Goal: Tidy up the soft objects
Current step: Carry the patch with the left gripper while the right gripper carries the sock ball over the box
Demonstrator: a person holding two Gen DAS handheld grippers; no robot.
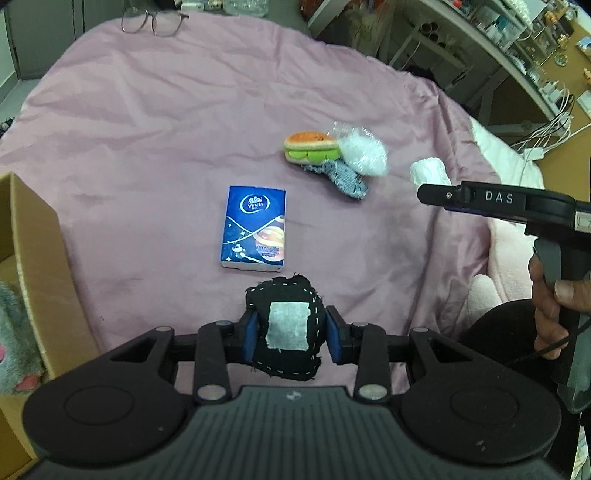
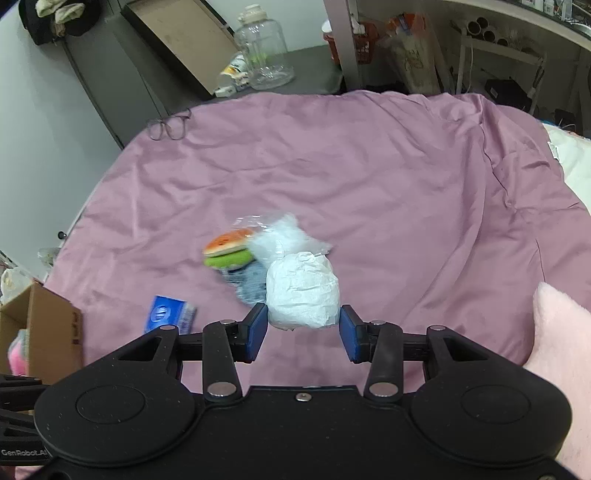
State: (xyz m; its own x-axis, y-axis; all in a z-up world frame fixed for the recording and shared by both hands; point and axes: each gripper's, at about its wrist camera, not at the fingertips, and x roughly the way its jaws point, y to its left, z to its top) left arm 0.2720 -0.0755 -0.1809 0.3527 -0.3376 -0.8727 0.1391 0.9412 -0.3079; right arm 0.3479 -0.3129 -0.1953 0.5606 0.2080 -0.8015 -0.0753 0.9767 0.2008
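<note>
The left gripper [image 1: 289, 334] pinches one black cloth pad [image 1: 286, 326] with a white patch, and the right gripper [image 2: 303, 328] squeezes one white paper ball [image 2: 303, 293]. On the pink sheet [image 1: 166, 129] lie one blue tissue pack [image 1: 255, 229], one toy burger [image 1: 310, 146], one clear bag [image 1: 362, 149] and one denim scrap [image 1: 347, 177], the last three touching. One cardboard box [image 1: 33, 236] stands at the left.

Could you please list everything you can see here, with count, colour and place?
Bedsheet: one, pink, under everything.
Tissue pack: one, blue, centre of sheet.
Burger plush: one, orange and green, beyond the pack.
Plastic bag: one, clear, beside the burger.
Denim piece: one, blue-grey, under both.
Glasses: one pair, far edge.
Cardboard box: one, brown, left.
Black pouch: one, white patch, in left gripper.
White bundle: one, between the fingers of right gripper.
Hand: one, on right gripper's handle.
</note>
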